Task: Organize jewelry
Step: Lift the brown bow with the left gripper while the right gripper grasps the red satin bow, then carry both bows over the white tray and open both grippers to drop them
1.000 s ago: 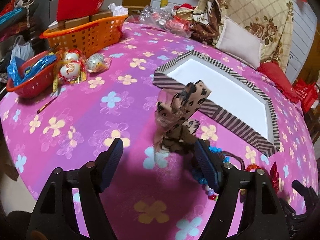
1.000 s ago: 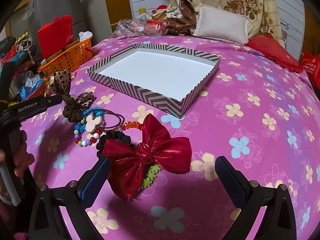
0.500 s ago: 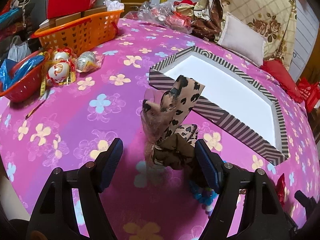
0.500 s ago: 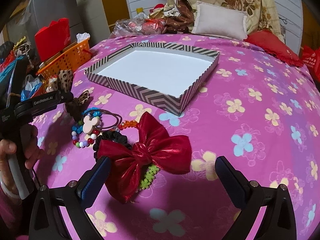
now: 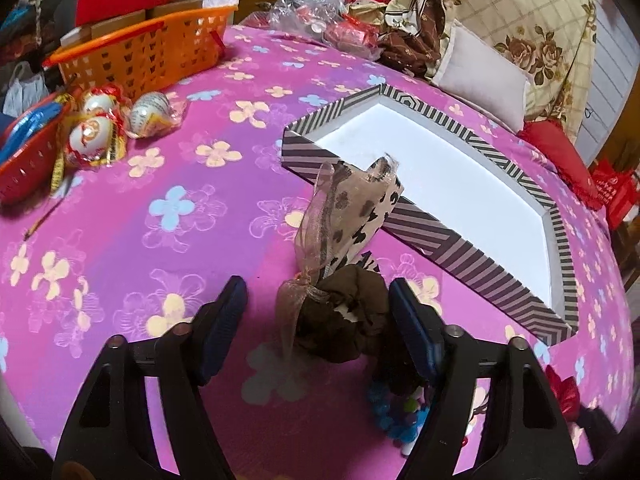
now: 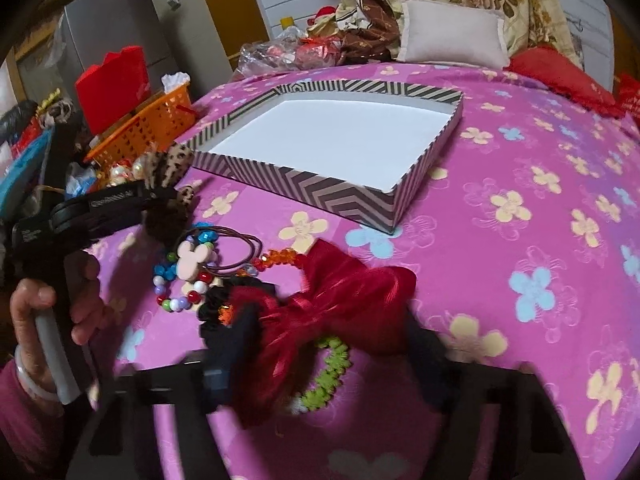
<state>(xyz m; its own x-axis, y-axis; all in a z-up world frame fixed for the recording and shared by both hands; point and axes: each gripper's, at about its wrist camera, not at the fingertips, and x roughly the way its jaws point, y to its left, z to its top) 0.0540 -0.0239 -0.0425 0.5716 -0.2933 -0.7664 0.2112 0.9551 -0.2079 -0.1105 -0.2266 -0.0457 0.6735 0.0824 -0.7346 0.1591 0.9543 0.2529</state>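
Leopard bow [image 5: 352, 216] stands between the wide-open left gripper [image 5: 318, 326]; right gripper [image 6: 328, 344] blurred, grip unclear, straddling the red bow [image 6: 340, 300]; striped box [image 6: 344, 196] at twelve o'clock.

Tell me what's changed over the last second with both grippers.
The right gripper has moved in and narrowed its fingers around the red bow; the blur hides whether it grips. The left gripper advanced, still open, so the leopard-print bow sits between its fingers. The striped box remains empty, and the bead pile stayed put.
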